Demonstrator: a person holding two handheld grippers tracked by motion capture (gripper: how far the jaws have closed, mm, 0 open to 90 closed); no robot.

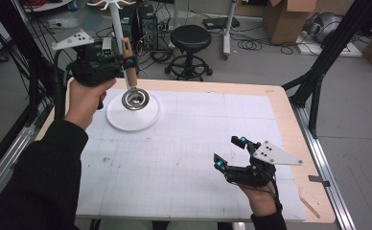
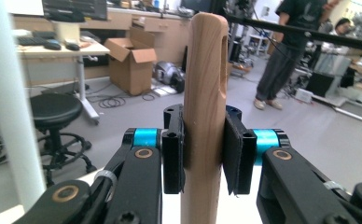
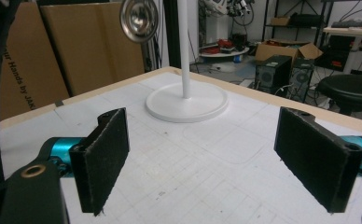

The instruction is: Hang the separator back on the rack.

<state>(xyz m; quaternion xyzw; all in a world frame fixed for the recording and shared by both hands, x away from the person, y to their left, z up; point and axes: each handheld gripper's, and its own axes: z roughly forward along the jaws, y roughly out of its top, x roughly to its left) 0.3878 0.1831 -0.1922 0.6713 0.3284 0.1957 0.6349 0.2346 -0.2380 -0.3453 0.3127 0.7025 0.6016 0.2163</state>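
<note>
Ladle (image 1: pixel 133 93) held aloft at the far left of the table, wooden handle (image 2: pixel 205 116) clamped between the jaws of the left gripper (image 1: pixel 126 62), steel bowl (image 1: pixel 135 99) hanging down just above the round white base (image 1: pixel 148 120) of the hook stand. Left gripper view: both pads press flat on the handle below its long slot (image 2: pixel 224 65), handle upright and centred, so the grip looks sound. Stand pole (image 1: pixel 117 28) rises just beside the handle, with white hooks (image 1: pixel 108 5) at the top edge of the high view. Judged step: hanging the ladle on a hook by the slot. To do it well, lift straight up beside the pole until the slot is level with a hook tip, turn the wrist so the slot faces the tip, then slide on and lower before letting go. Risk: bowl swinging into the pole, or the light stand tipping if pushed sideways. Right gripper (image 1: pixel 232 153) rests at the near right of the white mat (image 1: pixel 184 163), jaws wide apart and empty; it could steady the base if needed
</note>
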